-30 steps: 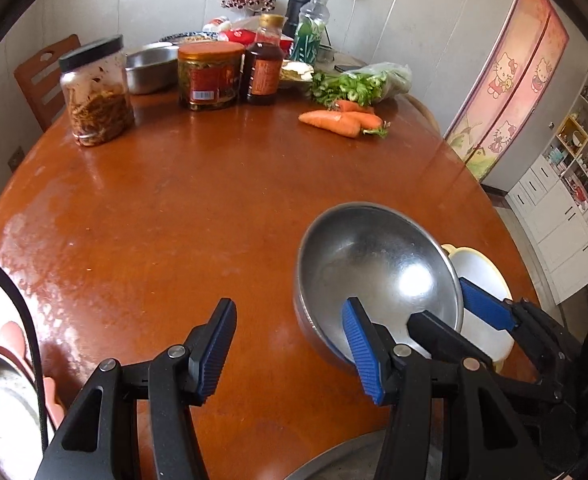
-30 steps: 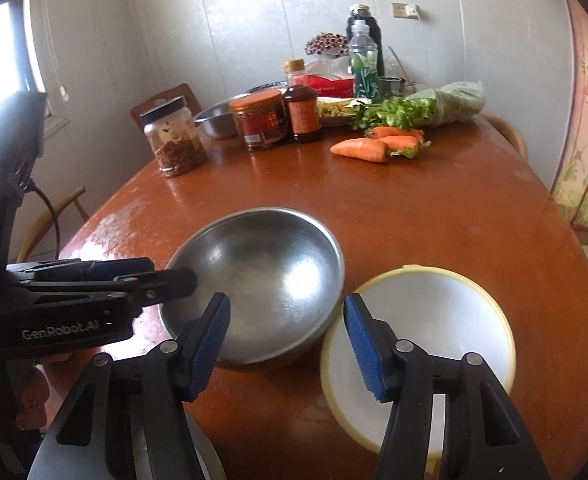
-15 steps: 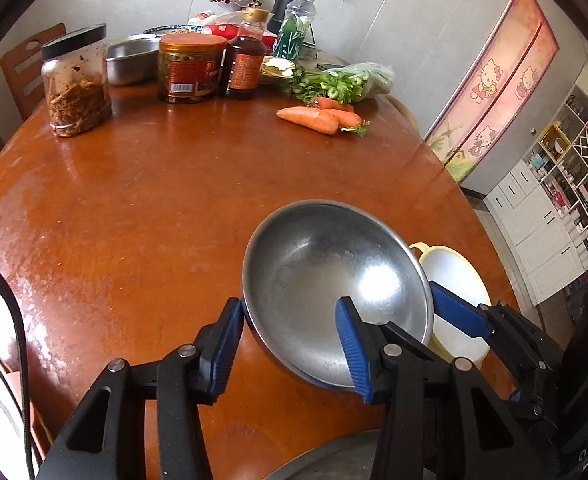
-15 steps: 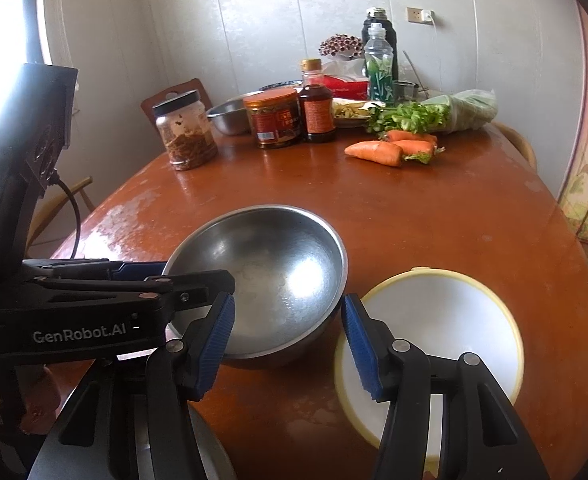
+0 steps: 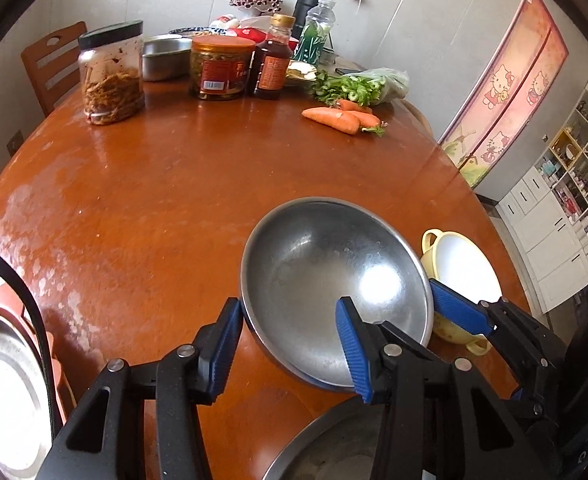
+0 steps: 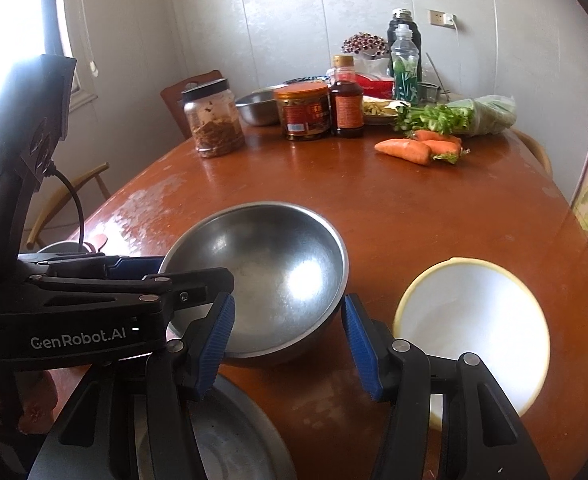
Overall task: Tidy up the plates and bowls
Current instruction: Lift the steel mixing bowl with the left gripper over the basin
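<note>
Left hand-held gripper point(image 5: 287, 344): jaws have just been closing and now stand narrow, straddling the near rim of the steel bowl point(image 5: 334, 280); one pad outside the wall, one inside, so the rim is between them. Whether the pads truly pinch the rim I cannot tell.
Right hand-held gripper point(image 6: 287, 334): partly open, holding nothing, hovering over the gap between the steel bowl and the white bowl point(image 6: 474, 332).
Steel dish at near edge point(image 6: 229, 440): lies just under both grippers; probably the stacking spot.
Steel bowl: on the counter point(image 5: 153, 208), empty. A second ago it sat right of the left jaws; now the left gripper has slid across onto its rim.
White bowl: yellow-rimmed, just beside the steel bowl on its right, untouched.
Meaning for task: the grasp on the steel bowl looks about made; lifting it toward the near dish is likely next.
Far end: jars point(image 5: 111, 76), carrots point(image 5: 340, 118), greens; not involved.
</note>
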The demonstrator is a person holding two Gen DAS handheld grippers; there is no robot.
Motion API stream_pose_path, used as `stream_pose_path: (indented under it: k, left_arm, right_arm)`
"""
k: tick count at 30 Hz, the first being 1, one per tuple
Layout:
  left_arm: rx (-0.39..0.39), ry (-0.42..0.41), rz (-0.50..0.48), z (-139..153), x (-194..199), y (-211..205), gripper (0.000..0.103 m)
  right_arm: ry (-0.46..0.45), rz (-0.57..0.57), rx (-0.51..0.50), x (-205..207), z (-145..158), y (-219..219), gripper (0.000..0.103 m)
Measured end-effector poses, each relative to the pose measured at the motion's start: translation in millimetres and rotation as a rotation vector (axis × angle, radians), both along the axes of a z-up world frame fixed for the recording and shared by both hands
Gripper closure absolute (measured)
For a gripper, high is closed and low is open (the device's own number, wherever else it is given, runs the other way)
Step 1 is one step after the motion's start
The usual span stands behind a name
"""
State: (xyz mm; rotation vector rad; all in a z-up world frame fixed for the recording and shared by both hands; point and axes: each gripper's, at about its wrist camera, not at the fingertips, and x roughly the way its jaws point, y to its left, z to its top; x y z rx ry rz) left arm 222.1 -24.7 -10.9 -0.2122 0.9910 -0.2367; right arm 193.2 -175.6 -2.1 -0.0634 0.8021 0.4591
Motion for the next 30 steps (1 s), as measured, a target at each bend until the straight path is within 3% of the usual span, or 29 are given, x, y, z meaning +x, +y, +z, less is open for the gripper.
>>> stream_pose_path:
  k: [15,30]
  left_arm:
    - [0.003,-0.014,0.024,-1.5,-1.2,-2.3,0.055]
    - [-0.005,-0.110,0.034,42.9,-34.1,2.8,0.054]
  right_arm:
    - [0.012,-0.022,0.013,0.6,-2.9,1.2,0.042]
    - [-0.071,0.006,0.079,-30.6,36.5,-0.2,0.042]
